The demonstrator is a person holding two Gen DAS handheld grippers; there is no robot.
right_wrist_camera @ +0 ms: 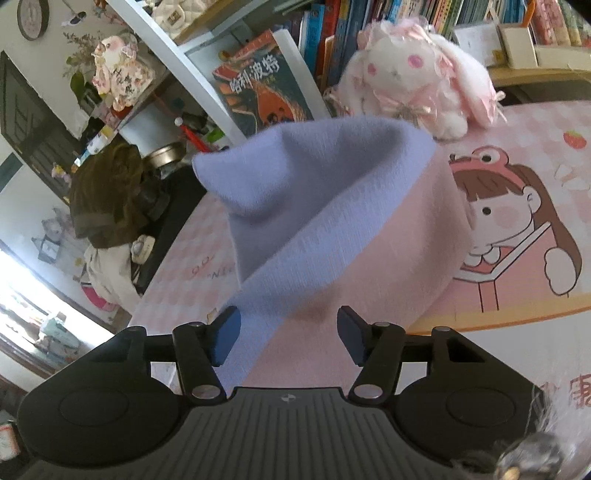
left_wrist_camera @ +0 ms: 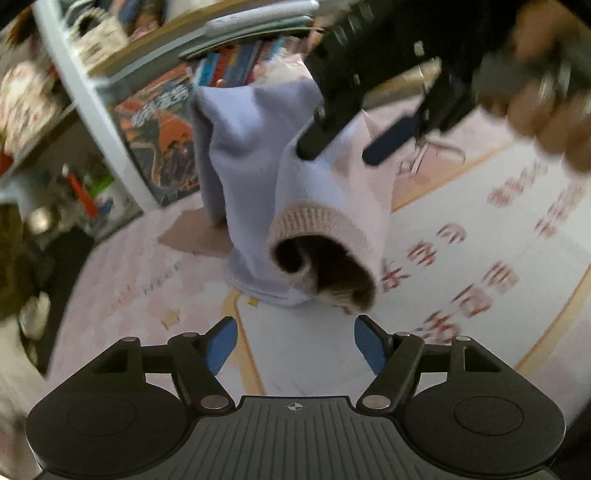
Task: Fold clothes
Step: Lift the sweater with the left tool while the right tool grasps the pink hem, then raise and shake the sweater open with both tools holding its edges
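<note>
A lavender and pale pink knit sweater [left_wrist_camera: 251,155] hangs upright over the pink desk mat [left_wrist_camera: 461,192], its lower folds resting on the mat. Its ribbed pink cuff [left_wrist_camera: 317,229] gapes toward the left wrist camera. My right gripper [left_wrist_camera: 341,151], held by a person's hand [left_wrist_camera: 546,110], grips the sweater at its top. In the right wrist view the cloth [right_wrist_camera: 332,229] fills the space between the pads of that gripper [right_wrist_camera: 288,332]. My left gripper [left_wrist_camera: 293,332] is open just below the cuff, with nothing between its fingers.
A white shelf post [left_wrist_camera: 92,110] and rows of books [right_wrist_camera: 369,29] stand behind the mat. A large illustrated book [right_wrist_camera: 258,85] leans there, beside a white-and-pink plush rabbit [right_wrist_camera: 417,74]. A dark brown bundle [right_wrist_camera: 110,192] lies at the left. A cardboard scrap [left_wrist_camera: 195,236] sits on the mat.
</note>
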